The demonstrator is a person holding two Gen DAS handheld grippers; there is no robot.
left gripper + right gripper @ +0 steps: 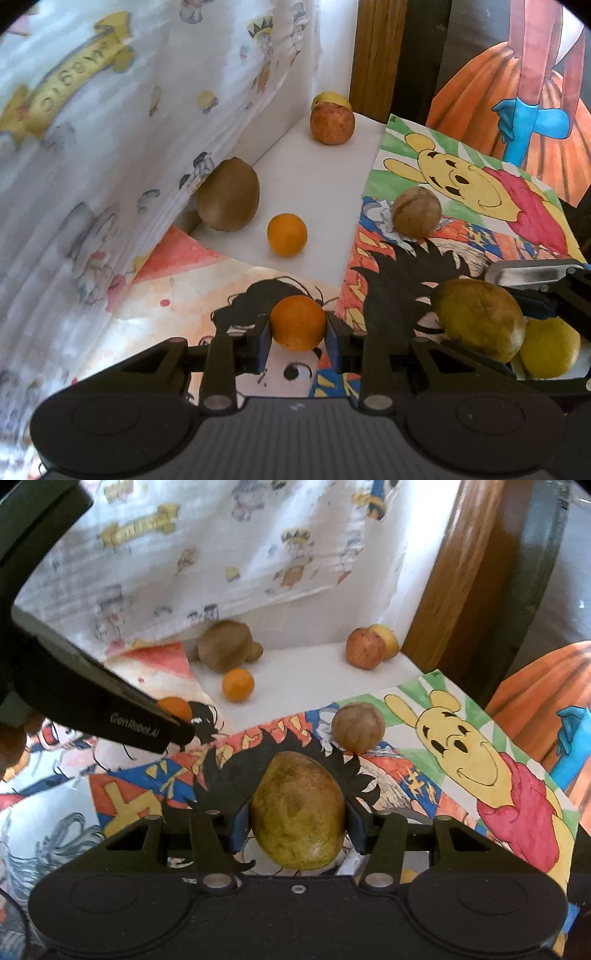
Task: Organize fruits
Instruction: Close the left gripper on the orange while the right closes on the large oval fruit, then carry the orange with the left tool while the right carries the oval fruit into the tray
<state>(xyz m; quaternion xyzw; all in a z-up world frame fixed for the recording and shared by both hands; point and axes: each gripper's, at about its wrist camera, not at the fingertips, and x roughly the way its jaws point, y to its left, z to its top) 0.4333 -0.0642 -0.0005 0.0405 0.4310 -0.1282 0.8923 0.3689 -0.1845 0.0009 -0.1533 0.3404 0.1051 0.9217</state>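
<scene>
Small orange [298, 322] near centre between left gripper [297, 341] fingers, second orange [287, 235] beyond it, kiwi [228, 194] far left beside the cloth [110, 147], apple [331, 123] far back, round nut [416, 216] right on the drawing [480, 206], mango [298, 814] near right in right gripper [297, 825]

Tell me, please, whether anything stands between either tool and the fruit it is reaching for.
Nothing does. The left tool is already shut on a small orange, and the right tool grips a yellow-green mango, its pads directly on the skin.

Small round orange fruit [297, 322] clamped in left tool [297, 334]; yellow-green speckled mango [298, 812], maybe pear, clamped upright in right tool [297, 821].
</scene>
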